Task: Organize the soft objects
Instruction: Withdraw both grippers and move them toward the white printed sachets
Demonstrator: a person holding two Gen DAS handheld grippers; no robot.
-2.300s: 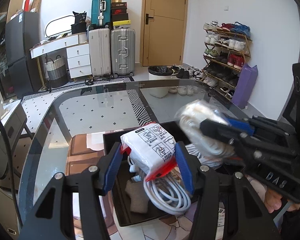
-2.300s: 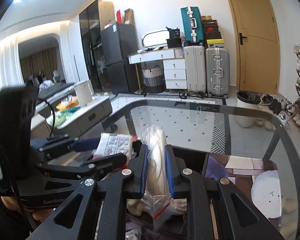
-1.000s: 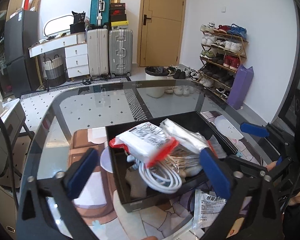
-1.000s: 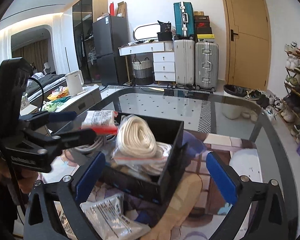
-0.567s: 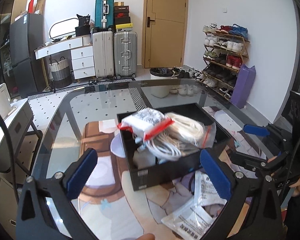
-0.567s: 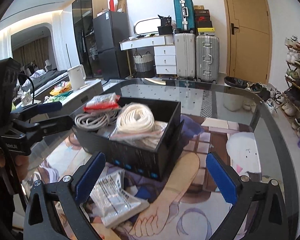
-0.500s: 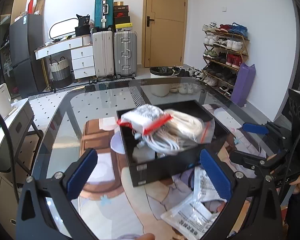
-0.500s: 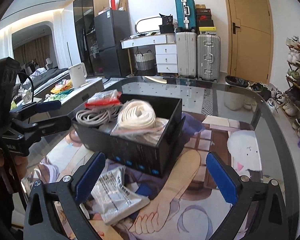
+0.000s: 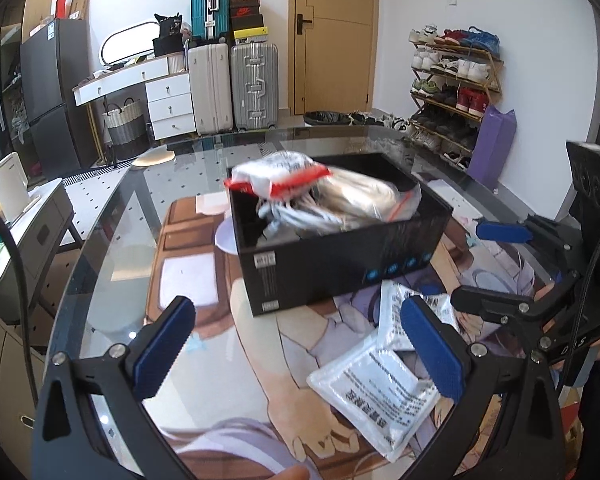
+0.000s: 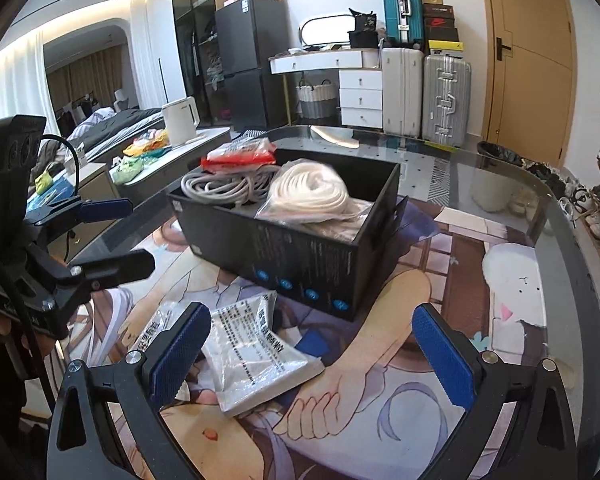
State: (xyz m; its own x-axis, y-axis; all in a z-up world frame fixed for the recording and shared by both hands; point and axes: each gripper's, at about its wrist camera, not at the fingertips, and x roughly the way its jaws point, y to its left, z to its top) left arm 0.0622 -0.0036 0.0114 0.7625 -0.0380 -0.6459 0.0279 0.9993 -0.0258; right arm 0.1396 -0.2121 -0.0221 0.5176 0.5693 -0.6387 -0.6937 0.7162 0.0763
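A black box (image 9: 340,260) (image 10: 300,256) stands on the glass table. It holds a white packet with a red edge (image 9: 276,178) (image 10: 238,156), a grey cable coil (image 10: 220,186) and a bagged white rope coil (image 9: 356,200) (image 10: 312,192). Two white sealed packets (image 9: 376,388) (image 10: 256,360) lie on the printed mat in front of the box. My left gripper (image 9: 300,348) is open and empty, pulled back from the box. My right gripper (image 10: 312,352) is open and empty above the packets. Each gripper shows in the other's view (image 9: 500,260) (image 10: 104,232).
The printed mat (image 10: 380,400) covers the near part of the glass table (image 9: 112,240). A low cabinet with a white kettle (image 10: 178,120) stands left of the table. Suitcases, drawers, a door and a shoe rack (image 9: 452,92) stand further back.
Both grippers let go of their bags into the box, opened wide and drew back and down. The loose packets on the mat came into view.
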